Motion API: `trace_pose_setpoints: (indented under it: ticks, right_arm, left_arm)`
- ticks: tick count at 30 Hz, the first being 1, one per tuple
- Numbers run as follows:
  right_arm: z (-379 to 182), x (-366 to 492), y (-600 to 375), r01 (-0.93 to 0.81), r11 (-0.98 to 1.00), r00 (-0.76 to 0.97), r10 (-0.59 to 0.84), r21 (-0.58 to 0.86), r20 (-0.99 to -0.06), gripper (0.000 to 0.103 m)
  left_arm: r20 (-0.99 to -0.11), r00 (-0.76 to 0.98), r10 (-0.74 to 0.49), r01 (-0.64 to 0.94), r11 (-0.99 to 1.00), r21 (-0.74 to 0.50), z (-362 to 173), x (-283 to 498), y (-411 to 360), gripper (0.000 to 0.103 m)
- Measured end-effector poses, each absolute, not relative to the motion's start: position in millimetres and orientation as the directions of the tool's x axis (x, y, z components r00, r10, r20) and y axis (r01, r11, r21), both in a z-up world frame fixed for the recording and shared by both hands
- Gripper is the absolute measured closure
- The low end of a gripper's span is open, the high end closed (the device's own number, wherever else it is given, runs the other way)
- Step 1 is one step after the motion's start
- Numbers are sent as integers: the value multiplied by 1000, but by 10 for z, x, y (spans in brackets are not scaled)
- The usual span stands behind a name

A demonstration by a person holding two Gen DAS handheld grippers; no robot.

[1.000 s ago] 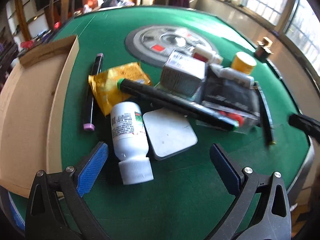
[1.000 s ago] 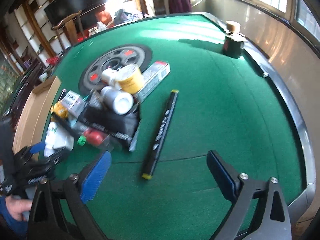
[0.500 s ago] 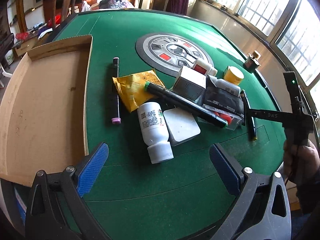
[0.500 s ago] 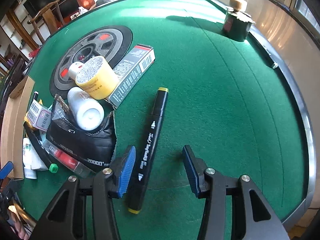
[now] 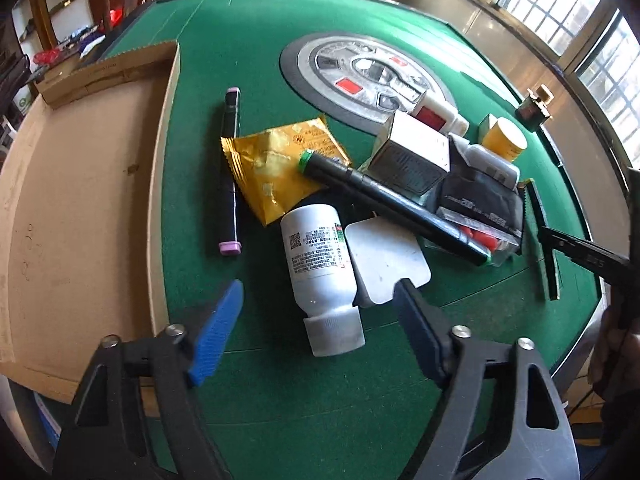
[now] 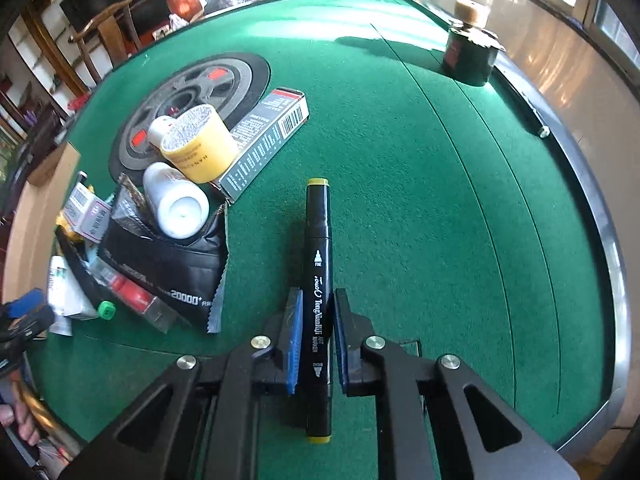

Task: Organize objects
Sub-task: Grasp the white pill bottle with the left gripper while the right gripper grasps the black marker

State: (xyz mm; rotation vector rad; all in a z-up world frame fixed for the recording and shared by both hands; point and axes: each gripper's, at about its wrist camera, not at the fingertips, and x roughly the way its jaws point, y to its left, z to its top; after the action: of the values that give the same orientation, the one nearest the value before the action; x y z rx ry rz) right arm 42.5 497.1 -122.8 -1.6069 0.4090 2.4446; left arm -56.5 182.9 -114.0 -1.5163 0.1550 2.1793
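Your right gripper (image 6: pixel 316 344) has just closed its fingers (image 6: pixel 293 340) on the black marker with yellow caps (image 6: pixel 319 280). The marker lies flat on the green tabletop (image 6: pixel 420 220), just beside the black pouch (image 6: pixel 168 264), apart from the pile. It looks light, stiff and smooth, so it can slip or swing. You hold it nearer to its close end than to its middle; I think a grip closer to the middle would keep it more level.

Your left gripper (image 5: pixel 318 322) has just been narrowing, but its fingers (image 5: pixel 218 332) are not yet pressing on anything. The white bottle (image 5: pixel 320 272) lies between them, on its side, touching the white flat case (image 5: pixel 386 260). The bottle is round and rigid, probably light. Take it across the body, not the cap. The cardboard tray (image 5: pixel 80 220) is well to the left of the bottle.
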Motion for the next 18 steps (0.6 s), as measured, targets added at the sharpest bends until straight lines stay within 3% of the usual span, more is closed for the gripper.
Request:
trace_pose_setpoints:
  ticks: [3,6,8,10,18]
  right_arm:
    - [-1175,467,4990,-301,-938,-421,-31,172,-907,90]
    - [-1143,508,4968,-295,-939,-425,-37,177,-904,90]
    - [-1120,524,4946,-286,-940,-432,-45,185,-901,90]
    - [-1095,531,4931,-283,-942,-436,-42,181,-899,90]
    - [-1086,531,4835,-265,-948,-430,-45,174,-902,90]
  left_arm:
    - [-912,-270,309,-440,-882,-169,-1195,-609,1850,28]
    - [-908,-276,316,-431,-885,-177,-1185,-663,1851,37]
    - [-907,-270,324,-429,-883,-187,-1168,-708,1845,51]
    - [-909,-259,328,-423,-884,-198,-1155,-740,1826,58]
    - [-935,-242,260,-449,-884,-130,-1283,-749,1911,58]
